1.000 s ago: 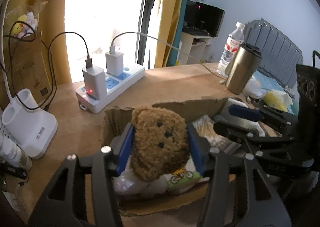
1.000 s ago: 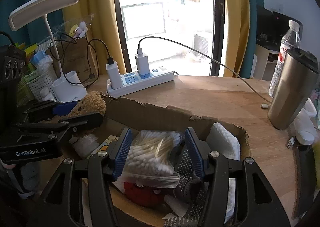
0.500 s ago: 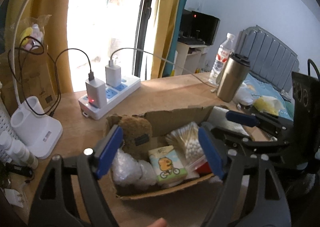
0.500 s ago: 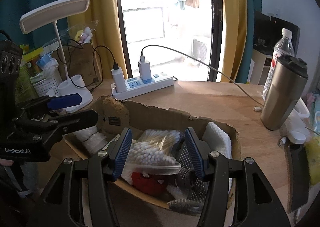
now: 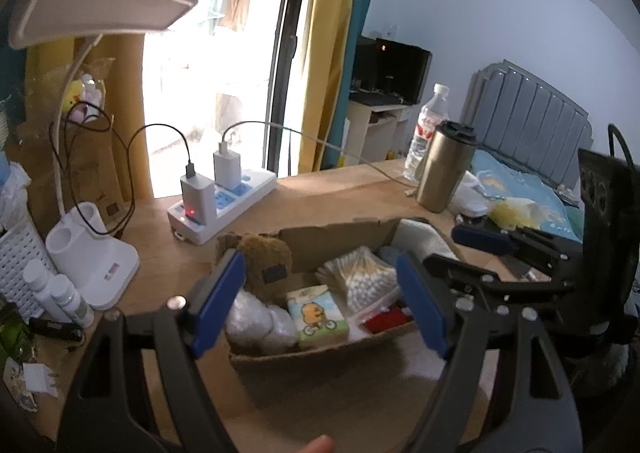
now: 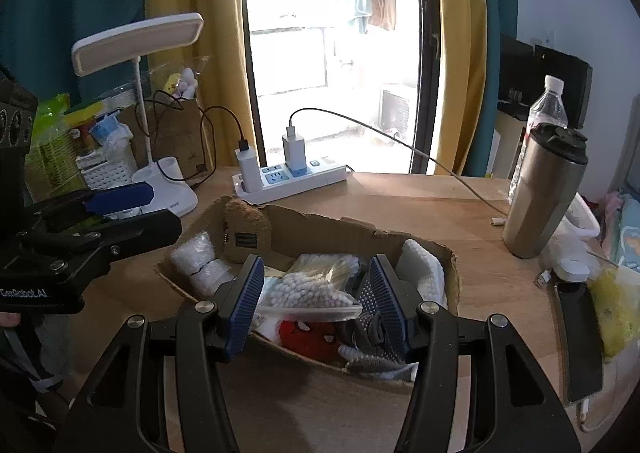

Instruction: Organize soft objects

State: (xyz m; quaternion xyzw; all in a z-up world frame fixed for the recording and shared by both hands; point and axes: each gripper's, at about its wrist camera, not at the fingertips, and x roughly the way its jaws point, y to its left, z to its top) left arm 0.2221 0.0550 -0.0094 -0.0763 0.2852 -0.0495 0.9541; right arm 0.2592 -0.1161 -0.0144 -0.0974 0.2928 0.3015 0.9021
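Observation:
A torn cardboard box (image 5: 332, 231) (image 6: 320, 223) on the wooden desk holds soft items. A brown plush bear (image 5: 266, 269) (image 6: 246, 233) leans in its far left corner. Beside it lie a bubble-wrap roll (image 5: 256, 321), a cartoon tissue pack (image 5: 318, 313), a bag of cotton swabs (image 5: 360, 281) (image 6: 316, 285), a red plush (image 6: 308, 337) and a white pad (image 6: 420, 269). My left gripper (image 5: 320, 305) (image 6: 156, 209) hovers open over the box's near left side, holding nothing. My right gripper (image 6: 316, 305) (image 5: 460, 253) is open above the swab bag, its pads off it.
A white power strip (image 5: 224, 205) with chargers and cables lies behind the box. A steel tumbler (image 6: 544, 193) and a water bottle (image 6: 548, 109) stand at the right. A desk lamp (image 6: 138, 41) and a white basket (image 5: 16, 261) are at the left. A dark phone (image 6: 576, 337) lies near the right edge.
My left gripper let go of the brown bear, which now sits in the box, then opened wide and drew back upward. My right gripper also pulled back and up; the swab bag stayed in the box.

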